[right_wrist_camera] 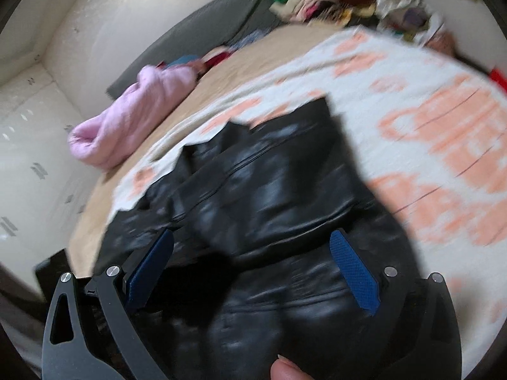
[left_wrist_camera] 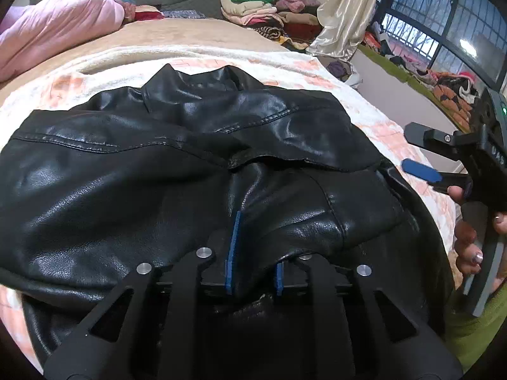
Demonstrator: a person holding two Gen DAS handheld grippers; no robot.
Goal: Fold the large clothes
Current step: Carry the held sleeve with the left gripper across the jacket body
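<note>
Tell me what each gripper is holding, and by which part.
Right gripper: open, holding nothing. Left gripper: a fold at the near edge of the black leather jacket sits between its pads; grip cannot be told.

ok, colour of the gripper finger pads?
Blue pads on black fingers; clearest in the right wrist view.

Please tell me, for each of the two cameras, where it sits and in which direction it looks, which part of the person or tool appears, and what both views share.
Left wrist view: sits on the left gripper, looks down over the black leather jacket toward the window; jaws narrowly apart, leather between them; the right gripper and a hand show at right.
Right wrist view: sits on the right gripper, looks down over the jacket toward the white wall; jaws wide, a fingertip below.
Shared: the jacket, the white-and-peach blanket, the pink quilt.
</note>
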